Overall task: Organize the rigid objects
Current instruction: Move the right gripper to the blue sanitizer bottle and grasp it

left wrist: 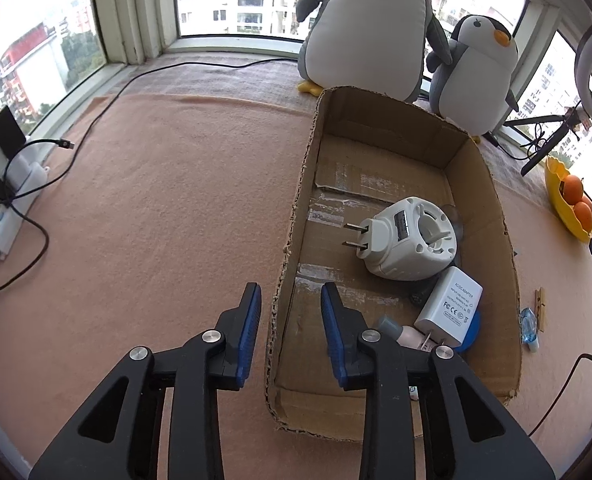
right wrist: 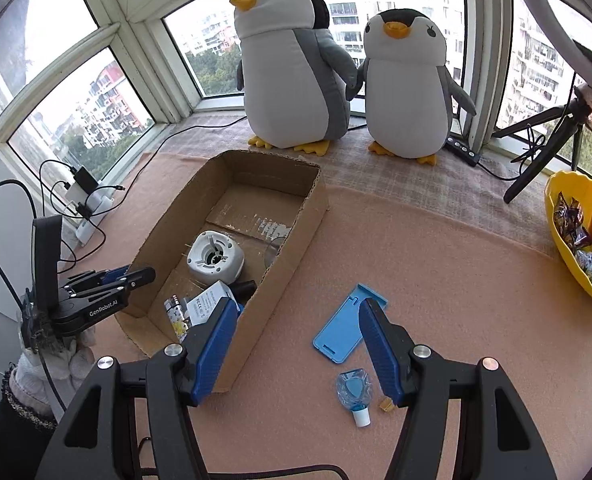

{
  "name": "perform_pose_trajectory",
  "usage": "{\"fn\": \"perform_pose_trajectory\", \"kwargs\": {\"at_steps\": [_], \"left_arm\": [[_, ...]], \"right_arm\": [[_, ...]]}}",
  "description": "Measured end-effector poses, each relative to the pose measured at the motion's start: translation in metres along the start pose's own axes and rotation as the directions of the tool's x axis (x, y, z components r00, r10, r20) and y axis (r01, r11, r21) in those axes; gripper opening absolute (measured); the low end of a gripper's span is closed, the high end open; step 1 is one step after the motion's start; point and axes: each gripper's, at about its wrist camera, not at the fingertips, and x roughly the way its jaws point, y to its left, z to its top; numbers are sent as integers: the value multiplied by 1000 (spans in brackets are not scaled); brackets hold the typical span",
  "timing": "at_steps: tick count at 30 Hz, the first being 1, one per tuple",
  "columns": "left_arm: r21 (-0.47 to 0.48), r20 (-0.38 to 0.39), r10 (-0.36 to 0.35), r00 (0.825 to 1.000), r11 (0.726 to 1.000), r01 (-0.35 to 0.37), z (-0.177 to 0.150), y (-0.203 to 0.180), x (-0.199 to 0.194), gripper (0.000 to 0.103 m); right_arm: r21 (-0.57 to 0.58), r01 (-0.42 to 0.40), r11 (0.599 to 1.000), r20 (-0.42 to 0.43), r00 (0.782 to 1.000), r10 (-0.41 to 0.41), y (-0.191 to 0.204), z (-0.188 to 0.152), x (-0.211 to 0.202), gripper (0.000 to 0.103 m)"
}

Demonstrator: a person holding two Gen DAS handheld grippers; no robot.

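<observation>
Here the right gripper (right wrist: 296, 344) stands with its jaws apart and nothing between them, hanging over the pink cloth just beside the cardboard box (right wrist: 279, 276). The blue phone stand (right wrist: 346, 328) lies flat close under its right finger, with the small clear bottle (right wrist: 354, 394) nearer the camera — both outside the box. The left gripper (left wrist: 289, 322) is also parted and empty, straddling the box's left wall. Judging by this, the step in hand is fetching the next loose piece; the next move calls for lowering onto the stand's thin edge. Only the left view shows the prongs of the white plug-in device (left wrist: 406, 238), the white adapter (left wrist: 450, 308) and the wooden clothespin (left wrist: 540, 308); only the right view shows the stand.
</observation>
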Motion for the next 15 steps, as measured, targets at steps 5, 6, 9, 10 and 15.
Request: {"fn": "perform_pose_trajectory", "kwargs": {"at_steps": [5,6,9,10,15], "left_arm": [[-17,12,-2,1000,1000,2,-4,1,-13,33],[-20,15,-2,1000,1000,2,-6,0,-16,33],[-29,23,-3,1000,1000,4,-11,0,-26,33],[-32,26,-2,1000,999,3,-13,0,-29,33],[-49,48,2,999,999,1,-23,3,-49,33]], "right_arm": [[41,15,999,-19,1000,-14,-24,-10,-5,59],[47,18,999,-22,1000,-17,-28,-12,-5,59],[67,17,998,-35,999,-15,-38,-18,-4,59],[73,19,997,-43,999,-15,-42,-21,-3,58],[53,22,998,-86,996,-17,-51,-33,6,45]]}}
